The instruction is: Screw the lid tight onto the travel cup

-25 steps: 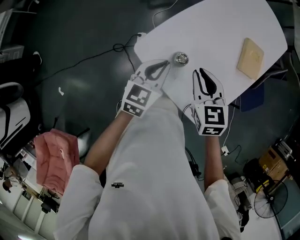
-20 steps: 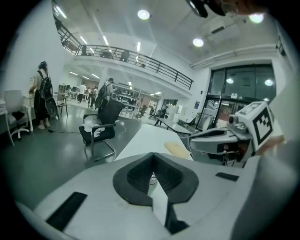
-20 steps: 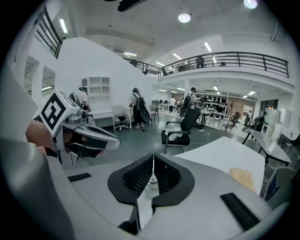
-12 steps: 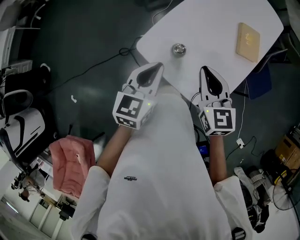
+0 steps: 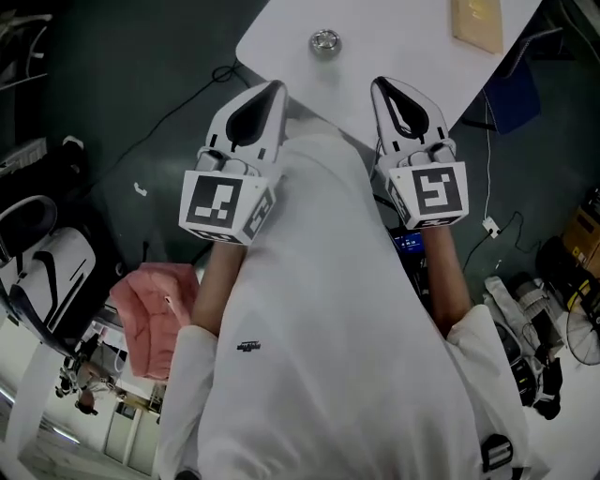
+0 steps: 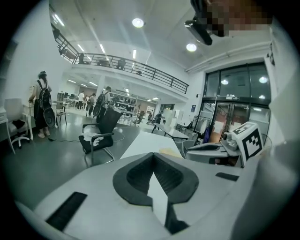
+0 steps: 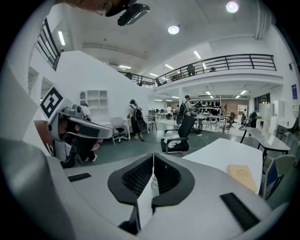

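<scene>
Left gripper (image 5: 273, 89): jaws pressed together, nothing pinched, held up in front of the white shirt, near the edge of the white table (image 5: 394, 37). Right gripper (image 5: 379, 84): also closed tight and empty, beside the left one and apart from it. Travel cup (image 5: 324, 41): upright on the table, ahead of the 2 grippers and between them, touched by neither. Seen from above as a small round metal top; lid seating too small to judge. Tan flat block (image 5: 476, 22): on the table, well to the right of the cup. Pink cloth (image 5: 150, 314): low at the left, away from the table.
</scene>
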`<state>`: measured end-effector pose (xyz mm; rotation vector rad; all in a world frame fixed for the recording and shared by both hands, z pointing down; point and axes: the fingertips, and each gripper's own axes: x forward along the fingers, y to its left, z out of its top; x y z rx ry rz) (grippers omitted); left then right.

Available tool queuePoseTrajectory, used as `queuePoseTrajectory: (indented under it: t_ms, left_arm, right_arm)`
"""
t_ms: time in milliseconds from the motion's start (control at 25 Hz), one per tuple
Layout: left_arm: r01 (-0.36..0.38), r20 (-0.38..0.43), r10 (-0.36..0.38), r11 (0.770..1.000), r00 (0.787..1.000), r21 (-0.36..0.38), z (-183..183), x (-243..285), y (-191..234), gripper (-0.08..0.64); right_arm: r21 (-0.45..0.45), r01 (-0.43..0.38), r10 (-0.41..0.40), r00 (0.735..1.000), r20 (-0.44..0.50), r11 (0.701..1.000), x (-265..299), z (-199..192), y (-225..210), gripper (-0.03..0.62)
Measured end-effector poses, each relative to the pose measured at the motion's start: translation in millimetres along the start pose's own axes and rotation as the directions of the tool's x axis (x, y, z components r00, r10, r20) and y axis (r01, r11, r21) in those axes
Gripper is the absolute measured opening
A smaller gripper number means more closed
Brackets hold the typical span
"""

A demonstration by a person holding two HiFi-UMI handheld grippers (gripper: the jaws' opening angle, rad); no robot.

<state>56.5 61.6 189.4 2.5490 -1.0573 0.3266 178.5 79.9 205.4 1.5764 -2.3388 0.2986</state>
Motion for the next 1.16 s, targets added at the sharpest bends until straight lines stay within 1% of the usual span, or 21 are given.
queuePoseTrajectory:
  t_ms: [160, 360, 560, 1160]
  left_arm:
    - [0.010, 0.002, -0.010, 1.000, 1.000, -0.007, -1.9, -2.3, -8.1, 0.003]
    - [0.033, 0.006, -0.033, 0.999, 0.999, -0.007, 1.1, -7.9, -5.6, 0.003]
    - [0.036, -0.005, -0.036, 0.999, 0.999, -0.013, -3.5, -6.1, -2.8, 0.003]
    - [0.047, -0.002, -0.047, 0.998, 0.999, -0.032, 2.9, -1.3, 4.4, 0.003]
  right_arm:
    - [-0.011, -0.030, 0.030, 0.999, -0.017, 1.000, -2.8, -4.9, 6.8, 0.005]
    - [-0.048, -0.044, 0.043, 0.999, -0.022, 0.998, -0.2, 4.5, 20.1, 0.005]
    - [-0.040, -0.055, 0.053, 0.998, -0.035, 0.998, 3.5, 0.8, 21.7, 0.005]
    - [-0.044, -0.066, 0.064, 0.996, -0.056, 0.997, 16.7, 3.2, 23.3, 0.005]
